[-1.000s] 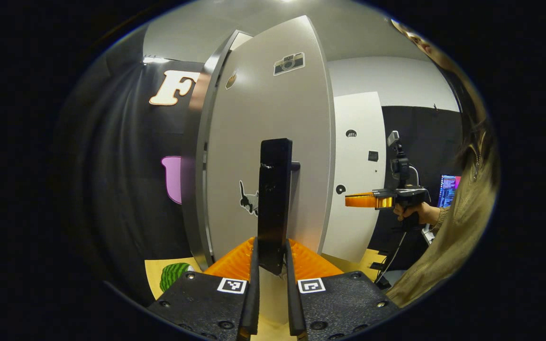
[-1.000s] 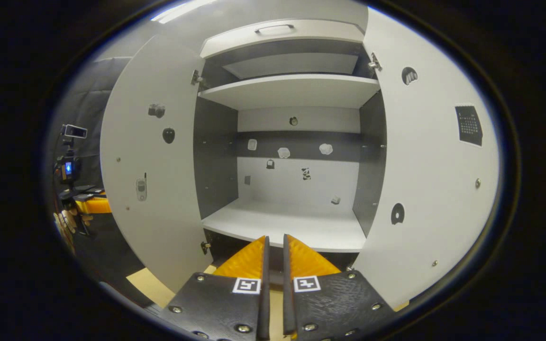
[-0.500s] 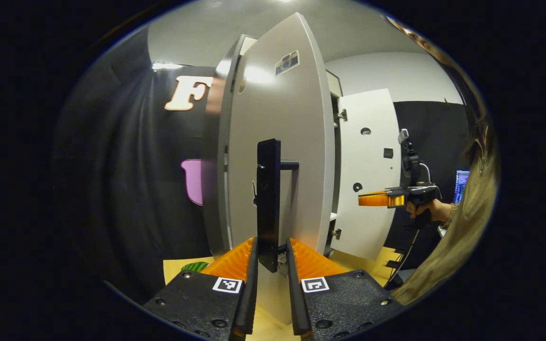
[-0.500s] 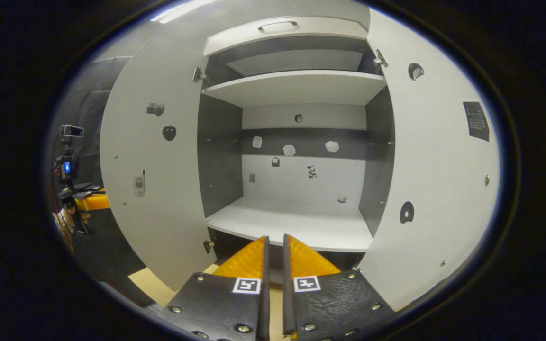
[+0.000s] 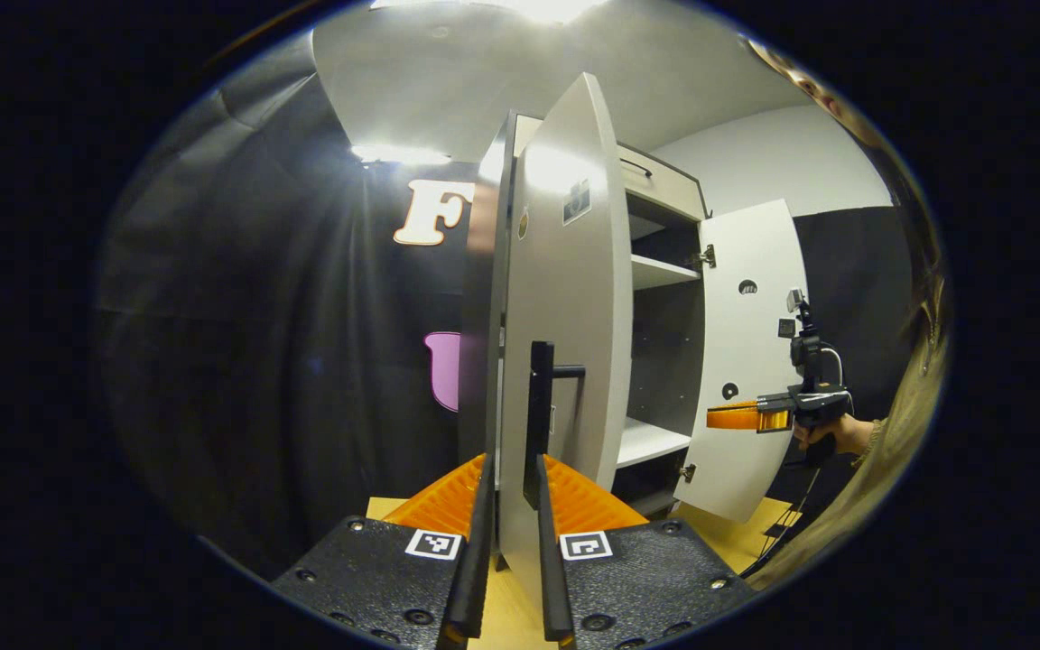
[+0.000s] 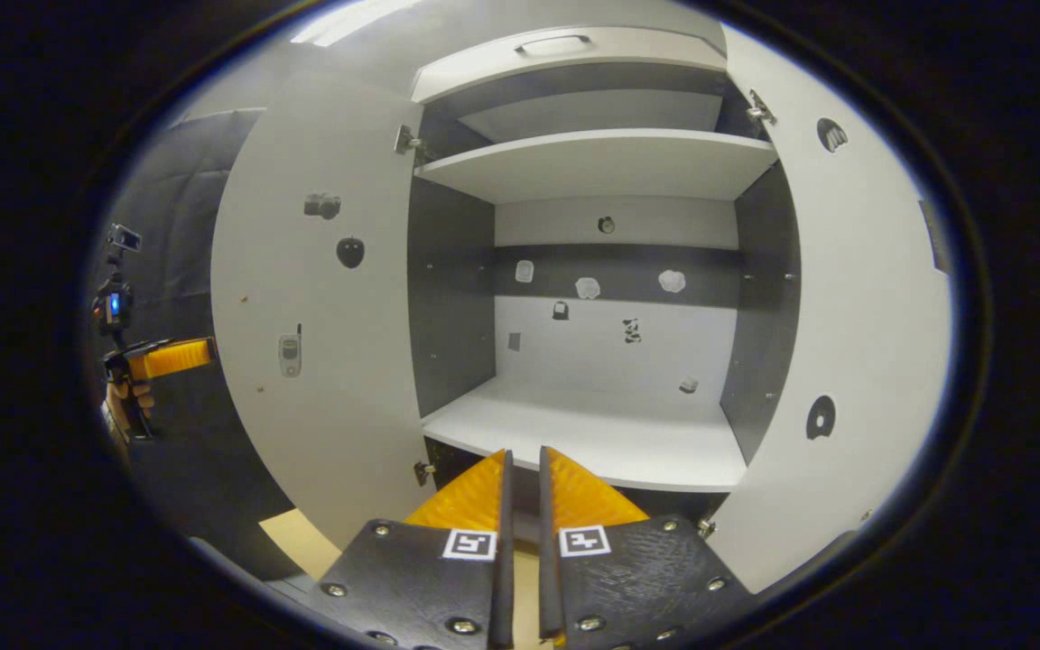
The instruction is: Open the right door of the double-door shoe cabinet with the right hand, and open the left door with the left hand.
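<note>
your left tongs (image 5: 509,469) sit narrowly apart at the left door (image 5: 565,298) edge, lower centre, its black handle (image 5: 540,424) just ahead, apparently unclamped. right tongs (image 6: 520,469) nearly together, empty. both doors look open; back out straight, don't nudge the right door (image 6: 854,361).

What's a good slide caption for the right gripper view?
Right hand-held gripper faces the shoe cabinet, left door and right door both swung open.
</note>
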Demonstrator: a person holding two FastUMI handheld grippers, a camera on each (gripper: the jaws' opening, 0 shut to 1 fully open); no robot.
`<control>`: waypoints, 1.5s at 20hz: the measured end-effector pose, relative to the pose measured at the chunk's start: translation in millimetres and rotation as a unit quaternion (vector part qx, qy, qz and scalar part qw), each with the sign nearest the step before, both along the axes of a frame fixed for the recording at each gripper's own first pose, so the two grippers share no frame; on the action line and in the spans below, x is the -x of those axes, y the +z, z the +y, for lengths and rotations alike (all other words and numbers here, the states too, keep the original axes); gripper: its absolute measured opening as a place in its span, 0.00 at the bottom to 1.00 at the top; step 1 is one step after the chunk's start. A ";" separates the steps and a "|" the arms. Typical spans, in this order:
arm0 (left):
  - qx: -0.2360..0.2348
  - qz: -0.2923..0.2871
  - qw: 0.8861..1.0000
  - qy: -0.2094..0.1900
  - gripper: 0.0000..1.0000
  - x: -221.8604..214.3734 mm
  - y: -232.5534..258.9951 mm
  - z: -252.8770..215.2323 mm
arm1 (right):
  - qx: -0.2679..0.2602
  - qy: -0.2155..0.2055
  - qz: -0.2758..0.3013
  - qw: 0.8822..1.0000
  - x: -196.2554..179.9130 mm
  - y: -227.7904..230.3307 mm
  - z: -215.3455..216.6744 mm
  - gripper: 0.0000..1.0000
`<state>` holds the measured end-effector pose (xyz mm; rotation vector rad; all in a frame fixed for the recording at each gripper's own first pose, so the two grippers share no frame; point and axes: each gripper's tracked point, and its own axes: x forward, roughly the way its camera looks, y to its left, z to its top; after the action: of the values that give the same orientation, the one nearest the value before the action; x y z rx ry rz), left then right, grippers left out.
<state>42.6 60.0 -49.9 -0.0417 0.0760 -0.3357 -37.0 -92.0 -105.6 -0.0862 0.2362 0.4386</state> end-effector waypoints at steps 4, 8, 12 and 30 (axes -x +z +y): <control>-0.004 0.008 1.000 0.006 0.26 13.3 17.4 -42.9 | -0.007 0.021 0.000 1.000 3.1 0.7 14.2 0.11; -0.005 0.009 1.000 -0.029 0.26 8.9 27.7 -100.6 | 0.002 0.024 -0.015 1.000 13.8 6.3 15.3 0.11; 0.016 0.003 0.997 -0.075 0.26 -17.3 31.6 -152.4 | -0.001 0.002 -0.032 0.999 24.0 17.9 2.5 0.11; 0.005 -0.011 0.997 -0.081 0.99 -98.8 7.7 -243.4 | -0.043 -0.127 -0.103 0.986 42.4 83.4 -43.6 0.99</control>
<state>141.4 -183.4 -42.2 -0.0422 0.0558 -0.4984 -79.4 -135.6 -22.2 -0.0164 0.0230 0.1839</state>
